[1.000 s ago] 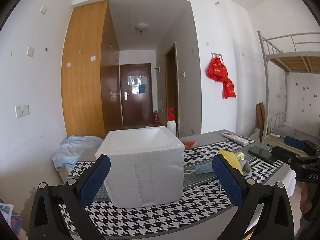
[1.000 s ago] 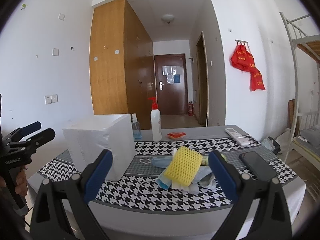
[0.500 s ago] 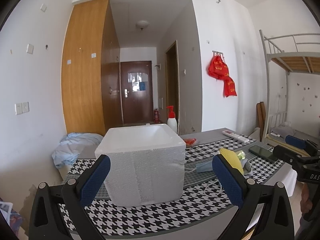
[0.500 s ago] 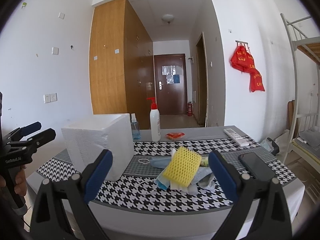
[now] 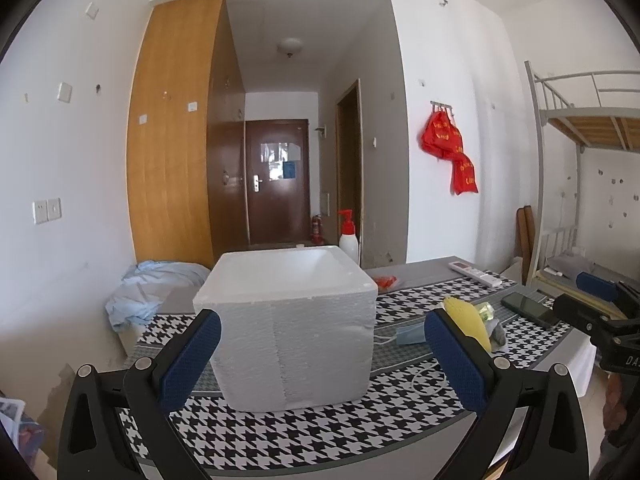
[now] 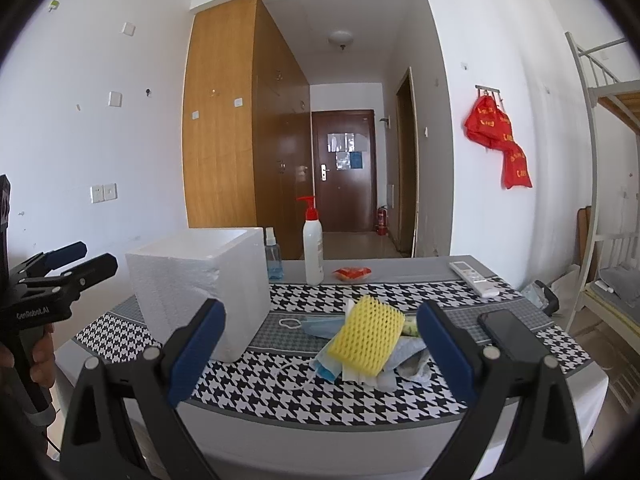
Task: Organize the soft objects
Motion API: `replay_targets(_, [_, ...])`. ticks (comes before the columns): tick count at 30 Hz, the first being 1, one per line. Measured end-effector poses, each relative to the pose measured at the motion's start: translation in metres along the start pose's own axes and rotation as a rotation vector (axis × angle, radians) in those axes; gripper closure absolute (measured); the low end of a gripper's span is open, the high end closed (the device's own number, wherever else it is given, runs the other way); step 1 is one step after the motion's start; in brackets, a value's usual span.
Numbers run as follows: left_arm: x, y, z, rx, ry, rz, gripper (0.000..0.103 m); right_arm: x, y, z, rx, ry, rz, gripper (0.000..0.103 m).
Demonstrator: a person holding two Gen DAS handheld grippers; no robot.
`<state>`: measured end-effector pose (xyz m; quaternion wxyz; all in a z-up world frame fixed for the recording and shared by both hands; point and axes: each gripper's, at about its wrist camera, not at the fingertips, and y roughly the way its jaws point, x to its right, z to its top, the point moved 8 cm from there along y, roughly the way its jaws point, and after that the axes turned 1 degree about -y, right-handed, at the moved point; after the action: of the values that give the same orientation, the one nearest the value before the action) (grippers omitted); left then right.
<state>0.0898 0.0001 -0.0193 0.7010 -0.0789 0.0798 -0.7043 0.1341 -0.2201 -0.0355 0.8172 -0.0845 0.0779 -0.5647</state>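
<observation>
A white foam box stands open-topped on the houndstooth table, straight ahead of my left gripper, which is open and empty just short of the table's edge. To the right lies a pile of soft things: a yellow mesh sponge on top of blue face masks and a grey cloth. My right gripper is open and empty in front of this pile. The sponge shows partly behind my left gripper's right finger.
A black phone and a white remote lie at the table's right. A pump bottle, a small spray bottle and a red packet stand at the back. Blue fabric lies left of the table.
The left wrist view has shifted slightly, with the foam box a little higher in frame. Both grippers stay open and empty; nothing on the table has moved.
</observation>
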Motion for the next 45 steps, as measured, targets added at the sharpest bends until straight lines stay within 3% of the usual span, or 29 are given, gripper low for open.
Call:
replay_targets(16, [0.000, 0.005, -0.002, -0.011, -0.003, -0.005, 0.001, 0.003, 0.002, 0.000, -0.005, 0.004, -0.009, 0.005])
replay_targets(45, [0.062, 0.056, -0.010, -0.124, 0.063, -0.166, 0.001, 0.048, 0.033, -0.014, -0.113, 0.043, -0.068, 0.005])
